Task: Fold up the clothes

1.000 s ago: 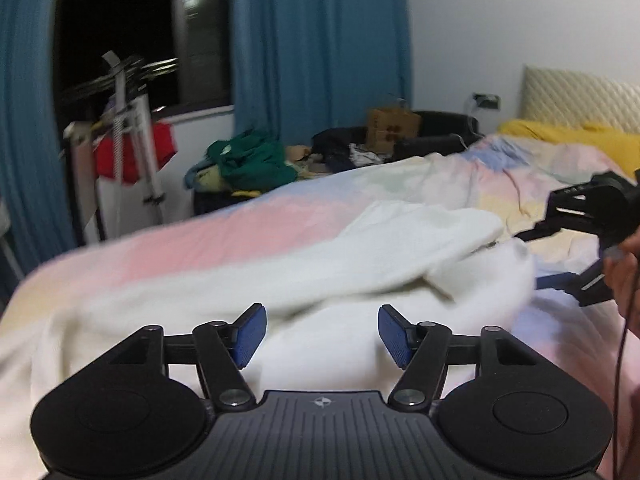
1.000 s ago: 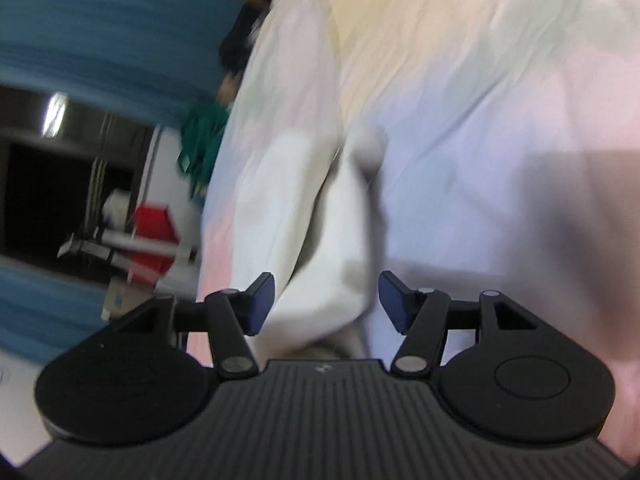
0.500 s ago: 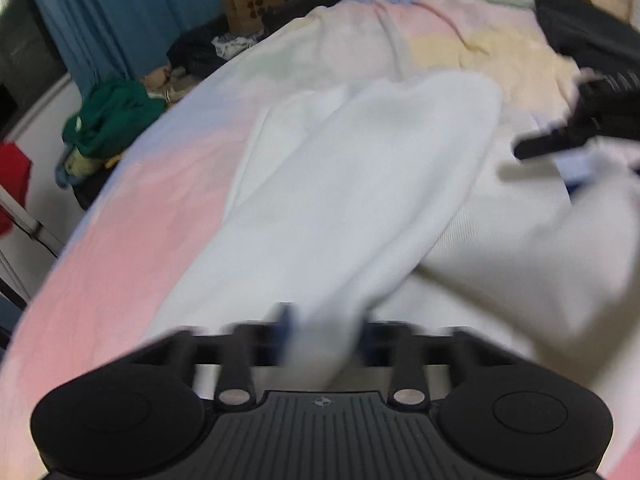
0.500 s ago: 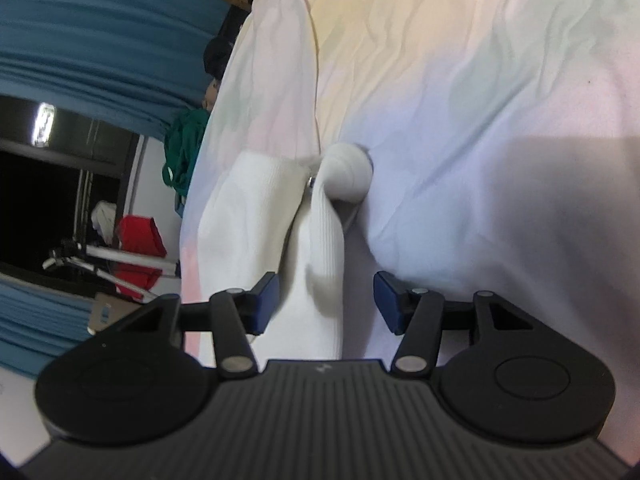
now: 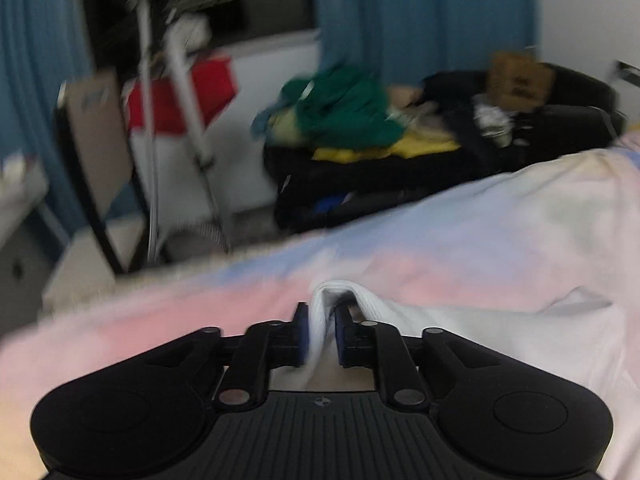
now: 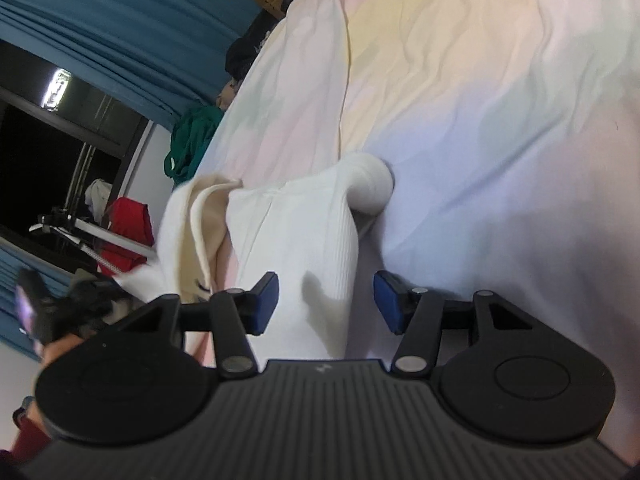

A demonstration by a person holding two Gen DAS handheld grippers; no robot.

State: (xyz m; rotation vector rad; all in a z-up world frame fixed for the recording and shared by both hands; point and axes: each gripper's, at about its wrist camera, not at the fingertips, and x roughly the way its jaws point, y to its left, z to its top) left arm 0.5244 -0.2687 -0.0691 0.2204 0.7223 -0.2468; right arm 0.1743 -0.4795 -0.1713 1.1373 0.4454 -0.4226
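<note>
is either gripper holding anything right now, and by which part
The left gripper has a folded edge of the white garment between its pads, though its jaws are opening. The right gripper is open, straddling the garment's ribbed part without gripping.

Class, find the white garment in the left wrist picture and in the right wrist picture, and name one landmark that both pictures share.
Left wrist view: the white garment lies low centre-right on the bed, one fold between the left gripper as its jaws open.
Right wrist view: the garment is centre-left, running down between the open jaws.
Shared landmark: the green clothes pile by the blue curtain.
</note>
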